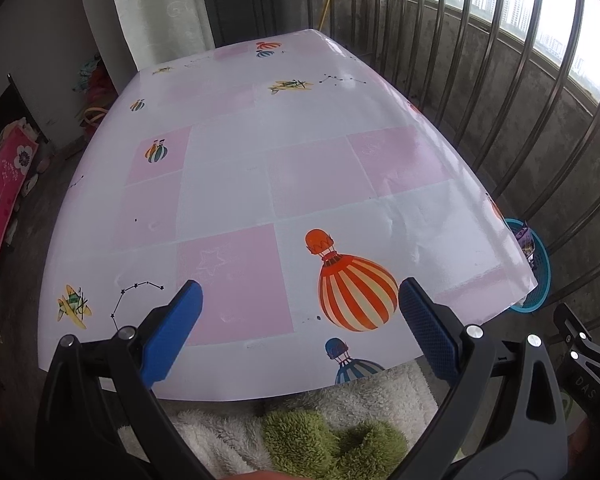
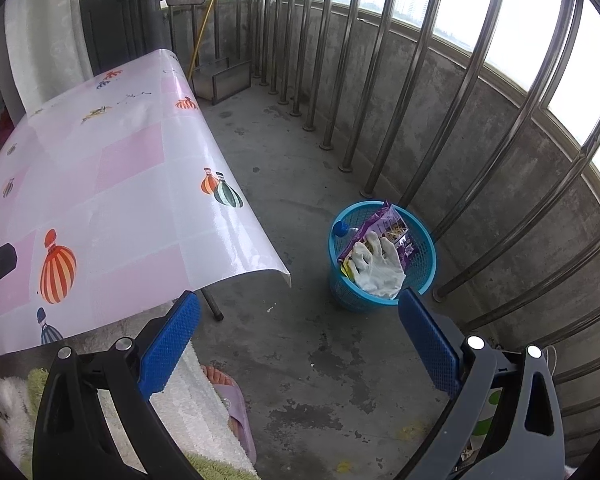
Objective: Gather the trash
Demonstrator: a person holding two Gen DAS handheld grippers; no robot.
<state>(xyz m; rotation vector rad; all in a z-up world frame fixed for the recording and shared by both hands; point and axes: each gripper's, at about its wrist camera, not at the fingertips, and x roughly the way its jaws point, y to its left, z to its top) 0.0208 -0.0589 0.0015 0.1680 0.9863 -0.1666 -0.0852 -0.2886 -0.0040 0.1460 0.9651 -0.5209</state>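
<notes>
The table [image 1: 260, 184], under its pink-and-white balloon-print cover, shows no loose litter in either view. The trash sits in the blue mesh basket [image 2: 420, 272] on the concrete floor, just off the table's near right corner: a white glove [image 2: 380, 264] lies on top, a purple snack wrapper [image 2: 396, 228] stands behind it, and a bottle with a blue cap [image 2: 340, 228] leans at the far left side.

The left gripper [image 1: 300, 312] hovers over the near edge of the table, jaws spread wide and holding nothing. The right gripper [image 2: 300, 320] hangs above the floor near the basket, likewise wide apart and empty.

The collecting looks close to finished, so the sensible step is a check. The person would do well to sweep both cameras slowly across the tabletop and the floor beside the table leg [image 2: 212, 304], keep the jaws wide, and approach any leftover scrap from directly above, so that it is pinched cleanly rather than pushed along
</notes>
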